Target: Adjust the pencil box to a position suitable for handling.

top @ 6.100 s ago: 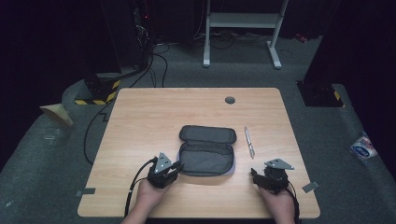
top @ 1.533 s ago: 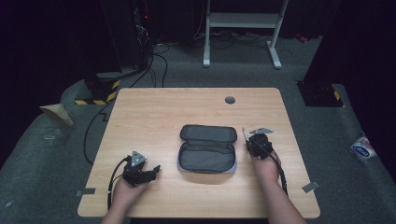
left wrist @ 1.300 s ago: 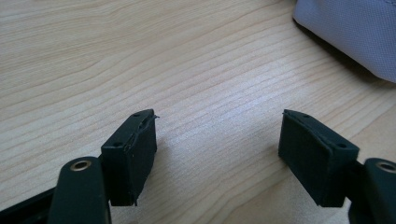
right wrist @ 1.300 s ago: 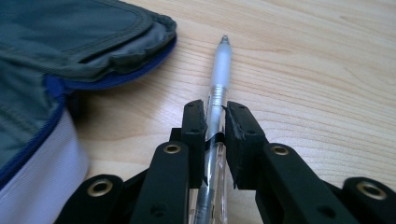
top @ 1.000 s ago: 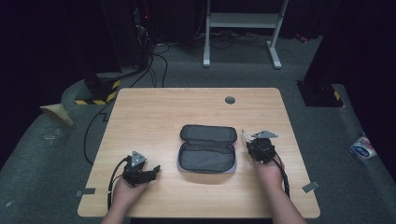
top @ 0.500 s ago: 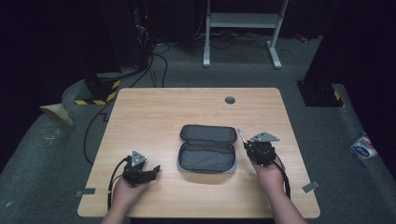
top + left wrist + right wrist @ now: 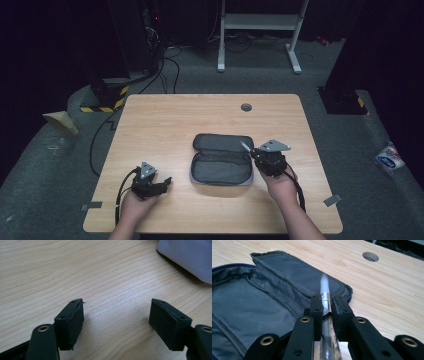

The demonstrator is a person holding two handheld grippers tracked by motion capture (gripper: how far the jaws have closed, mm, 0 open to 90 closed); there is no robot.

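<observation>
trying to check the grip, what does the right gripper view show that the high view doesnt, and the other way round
Right gripper view: the right gripper's fingers pressed shut on the clear pen, its tip over the open grey pencil case.

High view: the left gripper resting on the table away from the case, plus the floor, cables and a white frame behind.

Both: the pen in the right gripper, the open case, the table's round hole.

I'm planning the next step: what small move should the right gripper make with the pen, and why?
Probably carry the pen a little further over the open pouch and lower it inside. The right gripper is shut on the pen, whose tip already reaches over the pouch's edge, and the pouch lies unzipped on the table.
</observation>
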